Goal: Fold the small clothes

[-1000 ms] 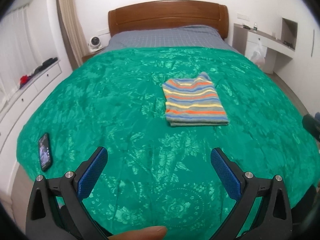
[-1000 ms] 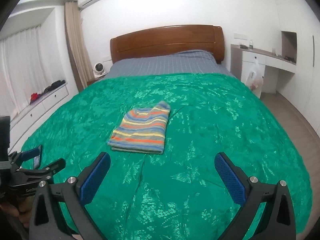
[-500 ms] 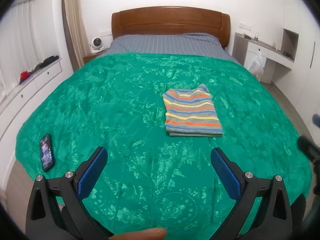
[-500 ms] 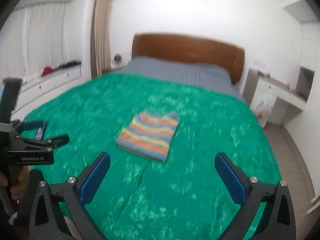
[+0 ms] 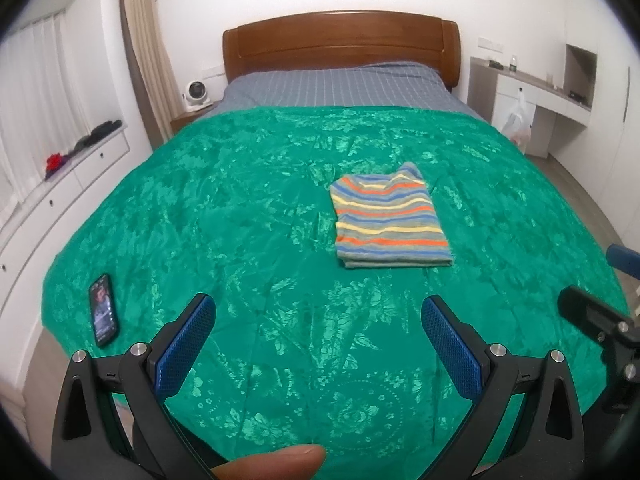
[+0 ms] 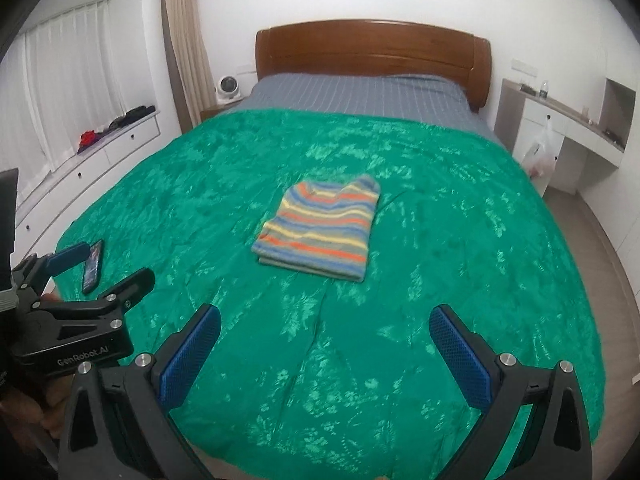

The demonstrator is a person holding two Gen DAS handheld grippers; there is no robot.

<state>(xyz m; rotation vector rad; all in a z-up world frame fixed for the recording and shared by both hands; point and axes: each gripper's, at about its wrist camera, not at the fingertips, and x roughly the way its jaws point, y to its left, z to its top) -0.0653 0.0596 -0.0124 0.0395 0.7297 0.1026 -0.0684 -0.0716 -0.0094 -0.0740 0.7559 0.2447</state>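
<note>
A striped garment in orange, yellow, blue and grey lies folded into a flat rectangle in the middle of the green bedspread. It also shows in the right wrist view. My left gripper is open and empty, held over the near part of the bed, well short of the garment. My right gripper is open and empty too, also back from the garment. The left gripper also shows at the left edge of the right wrist view.
A black phone lies on the bedspread near its left edge. A wooden headboard and grey sheet are at the far end. White drawers run along the left; a white desk with a hanging plastic bag stands right.
Both grippers have pulled back and lifted away from the bed, so the folded garment looks farther off. The right view has steadied after a blurred swing. The garment has not moved.
</note>
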